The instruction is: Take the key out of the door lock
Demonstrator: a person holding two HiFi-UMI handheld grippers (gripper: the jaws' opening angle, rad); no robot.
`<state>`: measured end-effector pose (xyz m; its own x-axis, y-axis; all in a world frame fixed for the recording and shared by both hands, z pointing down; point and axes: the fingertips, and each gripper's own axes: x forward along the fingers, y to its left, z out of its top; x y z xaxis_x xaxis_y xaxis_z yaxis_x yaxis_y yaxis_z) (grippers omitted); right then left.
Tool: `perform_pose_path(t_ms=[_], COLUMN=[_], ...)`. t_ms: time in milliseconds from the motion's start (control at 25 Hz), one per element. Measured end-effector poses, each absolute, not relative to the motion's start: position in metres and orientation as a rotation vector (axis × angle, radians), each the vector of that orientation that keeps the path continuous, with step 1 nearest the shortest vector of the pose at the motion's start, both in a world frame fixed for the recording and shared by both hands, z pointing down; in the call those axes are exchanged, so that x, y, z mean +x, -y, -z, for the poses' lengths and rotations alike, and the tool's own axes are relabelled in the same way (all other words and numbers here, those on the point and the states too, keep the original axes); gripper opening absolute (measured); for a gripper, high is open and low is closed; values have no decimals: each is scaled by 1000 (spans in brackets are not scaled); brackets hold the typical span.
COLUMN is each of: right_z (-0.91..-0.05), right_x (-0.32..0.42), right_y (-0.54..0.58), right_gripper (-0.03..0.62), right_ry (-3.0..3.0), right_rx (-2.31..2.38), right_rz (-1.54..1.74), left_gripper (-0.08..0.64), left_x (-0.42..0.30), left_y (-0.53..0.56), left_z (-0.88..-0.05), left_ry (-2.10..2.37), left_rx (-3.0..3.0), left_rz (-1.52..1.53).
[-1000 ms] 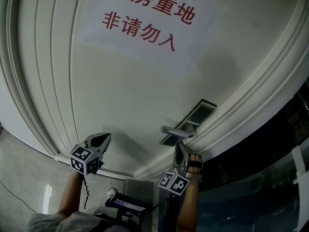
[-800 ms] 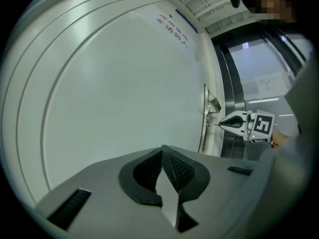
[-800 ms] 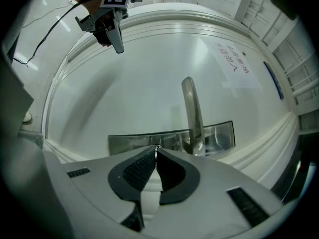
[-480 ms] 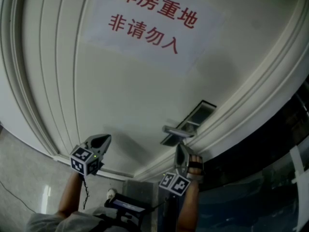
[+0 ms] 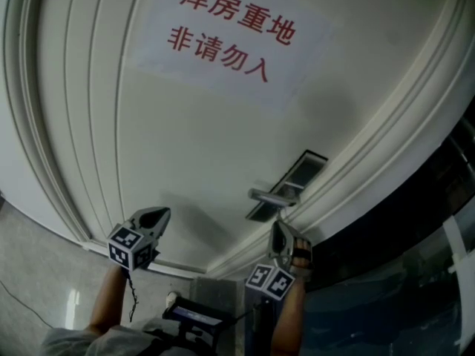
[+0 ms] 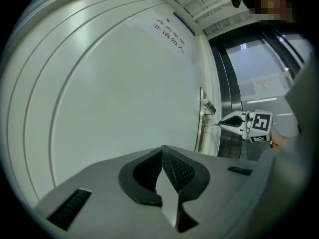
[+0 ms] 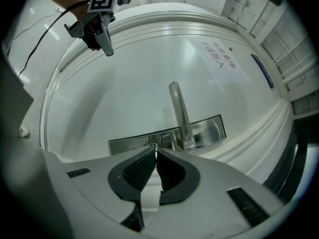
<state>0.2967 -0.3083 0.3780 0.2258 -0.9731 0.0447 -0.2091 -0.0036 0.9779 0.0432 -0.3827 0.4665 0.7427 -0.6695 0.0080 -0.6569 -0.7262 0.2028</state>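
The white door [image 5: 193, 147] carries a steel lock plate [image 7: 134, 142] with a lever handle [image 7: 179, 111]. My right gripper [image 7: 155, 147] is shut just below the handle, its tips close to the plate. The key [image 6: 217, 124] shows as a thin metal sliver between those tips and the plate's edge [image 6: 201, 117]; whether its blade is still in the lock I cannot tell. In the head view the right gripper [image 5: 280, 237] hangs under the handle [image 5: 272, 196]. My left gripper [image 5: 151, 219] is shut on nothing, held off the door to the left.
A paper sign with red characters [image 5: 230, 35] is stuck high on the door. Raised mouldings [image 5: 67, 154] curve round the door panel. A dark glass and metal frame [image 5: 401, 258] borders the door on the right. A cable [image 5: 132, 302] dangles below the left gripper.
The gap between my right gripper and the handle looks slightly wider than a second ago. The view has shifted a little; the left gripper has stayed put.
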Motion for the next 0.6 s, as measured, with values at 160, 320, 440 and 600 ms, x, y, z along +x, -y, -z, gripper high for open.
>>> perform_pose_path(t_ms=[160, 320, 440, 600], right_z=[-376, -375, -379, -386], right_x=[297, 298, 299, 300], right_y=[298, 285, 276, 263], right_gripper=[20, 20, 20, 20], right_ry=[1246, 1360, 1428, 1532], right_rx=[1513, 1642, 1716, 1824], right_rz=[880, 802, 734, 629], left_gripper=[8, 8, 8, 8], left_x=[43, 42, 42, 44], left_y=[375, 366, 359, 349], left_z=[-465, -465, -464, -462], left_ry=[1050, 1048, 1044, 1036], left_rx=[2756, 2766, 2775, 2792], left_rz=[98, 92, 90, 85])
